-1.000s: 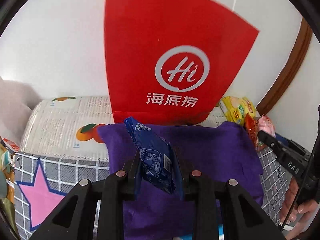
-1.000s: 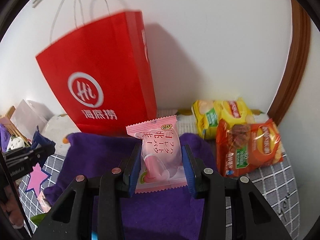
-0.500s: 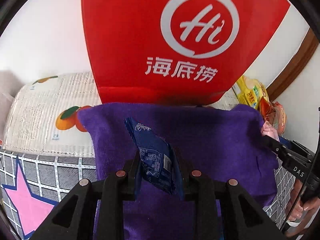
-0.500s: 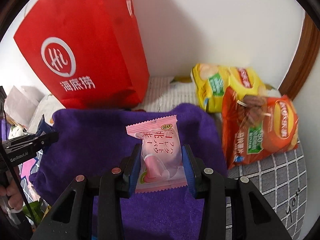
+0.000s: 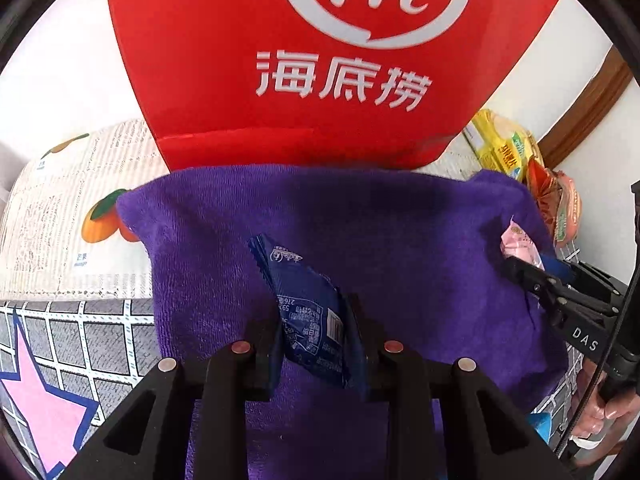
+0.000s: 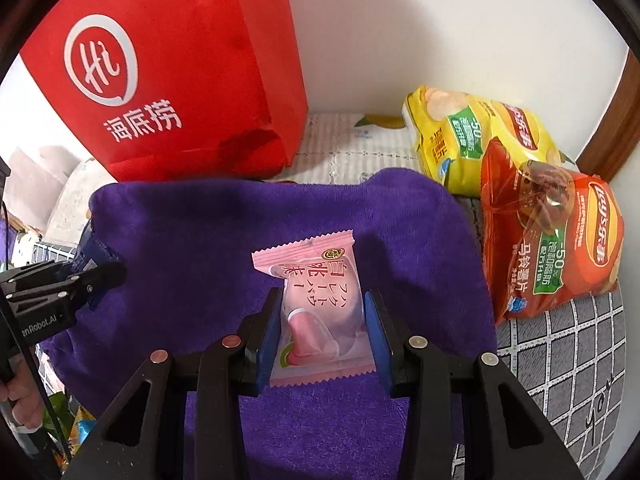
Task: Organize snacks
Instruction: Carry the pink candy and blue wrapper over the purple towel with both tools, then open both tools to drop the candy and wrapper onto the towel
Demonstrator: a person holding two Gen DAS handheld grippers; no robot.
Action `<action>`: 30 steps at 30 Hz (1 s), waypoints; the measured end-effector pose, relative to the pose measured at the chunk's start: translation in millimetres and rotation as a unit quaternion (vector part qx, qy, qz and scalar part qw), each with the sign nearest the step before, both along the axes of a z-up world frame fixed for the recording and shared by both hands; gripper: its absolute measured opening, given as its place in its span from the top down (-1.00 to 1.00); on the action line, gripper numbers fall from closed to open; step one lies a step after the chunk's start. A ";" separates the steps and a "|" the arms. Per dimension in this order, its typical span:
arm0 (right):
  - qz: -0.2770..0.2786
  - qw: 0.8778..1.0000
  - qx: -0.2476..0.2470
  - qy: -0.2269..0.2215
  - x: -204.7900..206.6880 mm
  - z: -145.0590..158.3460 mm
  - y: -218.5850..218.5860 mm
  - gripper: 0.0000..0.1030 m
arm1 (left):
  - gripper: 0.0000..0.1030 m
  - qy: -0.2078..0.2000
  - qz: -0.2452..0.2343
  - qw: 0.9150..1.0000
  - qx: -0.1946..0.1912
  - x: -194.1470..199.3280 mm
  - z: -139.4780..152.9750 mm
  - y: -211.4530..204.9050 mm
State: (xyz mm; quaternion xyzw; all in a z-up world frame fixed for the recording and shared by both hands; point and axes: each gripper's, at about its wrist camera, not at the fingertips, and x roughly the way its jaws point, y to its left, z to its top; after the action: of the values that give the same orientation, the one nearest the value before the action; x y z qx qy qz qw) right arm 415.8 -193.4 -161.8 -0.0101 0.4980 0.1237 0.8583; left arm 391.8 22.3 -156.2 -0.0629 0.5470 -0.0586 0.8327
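The left claw [image 5: 316, 344] is clenched on a dark blue snack packet [image 5: 308, 312], which stands tilted between the two pads with its crimped top edge leaning toward eleven o'clock. The right claw [image 6: 322, 336] grips a pink snack packet [image 6: 318, 312] printed with red characters; both blue pads press its sides and the packet juts up toward twelve o'clock.

Both packets hang over a purple towel [image 5: 400, 240] spread on a table [image 6: 568, 360] covered with a grey grid-patterned cloth; whether either packet touches the towel cannot be told. At twelve o'clock from the towel, a red paper bag [image 5: 320, 60] with a white round logo and white Chinese characters stands upright against a white wall [image 6: 440, 20], its base just behind the towel's far edge.

In the right wrist view, a yellow crisp bag [image 6: 472, 136] lies at one o'clock beyond the towel, and an orange crisp bag [image 6: 560, 240] lies at three o'clock, overlapping the yellow one and touching the towel's edge.

In the left wrist view, the right claw shows at three o'clock with the pink packet at its tip, and a person's fingers [image 5: 608, 412] wrap its handle at four o'clock. A pink star [image 5: 44, 408] on the cloth shows at eight o'clock.
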 end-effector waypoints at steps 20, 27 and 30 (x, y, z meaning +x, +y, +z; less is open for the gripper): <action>0.008 1.000 0.003 -0.022 -5.3 15.3 1.4 -0.33 | 0.41 -0.007 -0.002 1.000 -0.015 -2.2 3.2 7.5; -0.005 0.999 0.012 -0.031 -7.7 22.0 -8.4 -0.33 | 0.12 -0.009 -0.010 1.000 -0.011 -3.4 6.2 4.7; -0.007 0.999 0.015 -0.035 -8.5 23.6 -10.0 -0.33 | -0.15 -0.017 -0.011 1.000 0.002 -4.3 10.0 1.8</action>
State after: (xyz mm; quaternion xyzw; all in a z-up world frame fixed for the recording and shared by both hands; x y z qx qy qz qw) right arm 407.3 -203.4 -138.2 0.0022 0.4654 0.1250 0.8762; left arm 387.5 24.0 -146.2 -0.0537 0.5334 -0.0678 0.8415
